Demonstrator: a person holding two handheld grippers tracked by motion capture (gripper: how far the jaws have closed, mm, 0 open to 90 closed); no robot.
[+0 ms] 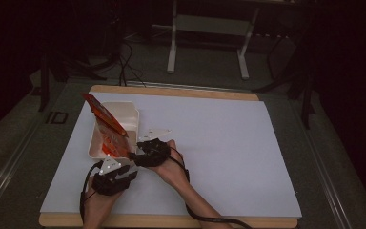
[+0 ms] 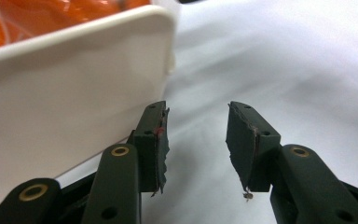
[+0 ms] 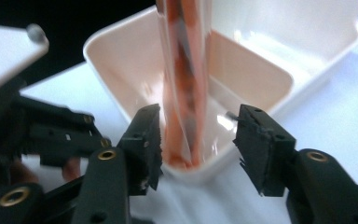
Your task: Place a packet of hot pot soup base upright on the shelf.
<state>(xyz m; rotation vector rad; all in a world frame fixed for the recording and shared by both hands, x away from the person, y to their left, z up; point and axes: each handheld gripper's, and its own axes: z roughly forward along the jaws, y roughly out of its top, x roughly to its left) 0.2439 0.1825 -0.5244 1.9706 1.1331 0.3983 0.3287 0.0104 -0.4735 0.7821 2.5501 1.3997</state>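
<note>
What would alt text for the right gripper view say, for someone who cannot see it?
An orange packet stands on end in a white plastic tub, leaning on its near rim. The right gripper has its two black jaws open on either side of the packet, not pressing it. The tub rests on a white table.

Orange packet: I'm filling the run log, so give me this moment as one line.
orange packet: leaning in white tub | right gripper: open, packet between jaws | left gripper: open beside tub
</note>
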